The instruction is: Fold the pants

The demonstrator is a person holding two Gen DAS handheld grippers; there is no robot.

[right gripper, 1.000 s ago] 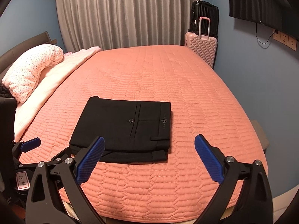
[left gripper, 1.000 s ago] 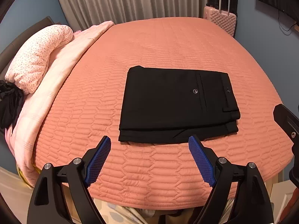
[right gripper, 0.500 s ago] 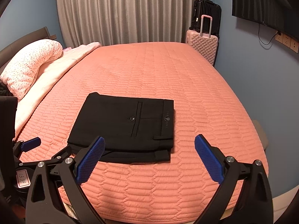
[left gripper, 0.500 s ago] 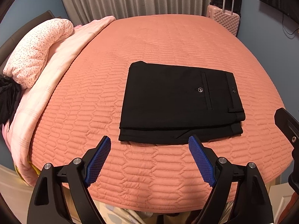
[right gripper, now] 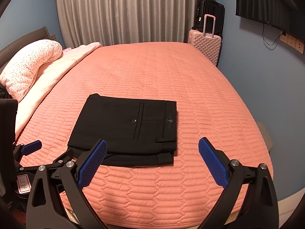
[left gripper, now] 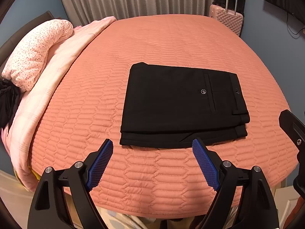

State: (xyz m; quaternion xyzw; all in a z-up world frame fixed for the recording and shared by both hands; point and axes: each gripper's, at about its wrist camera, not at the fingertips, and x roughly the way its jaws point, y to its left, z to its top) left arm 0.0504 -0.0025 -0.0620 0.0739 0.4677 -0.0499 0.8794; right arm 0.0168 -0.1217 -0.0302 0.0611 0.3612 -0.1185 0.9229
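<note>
The pants [left gripper: 183,105] are seen folded into a compact rectangle on the bed [left gripper: 171,43], so little appears left, and both grippers' fingers are held apart, empty

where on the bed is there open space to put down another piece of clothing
Bare bedspread lies beyond the folded pants, toward the curtain, and right of them toward the pink suitcase. The left edge is crowded by the pillow and pink blanket.

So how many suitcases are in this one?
2, both in the far right corner past the bed: a pink suitcase at the bed's corner, and a black suitcase behind it, partly hidden.
</note>
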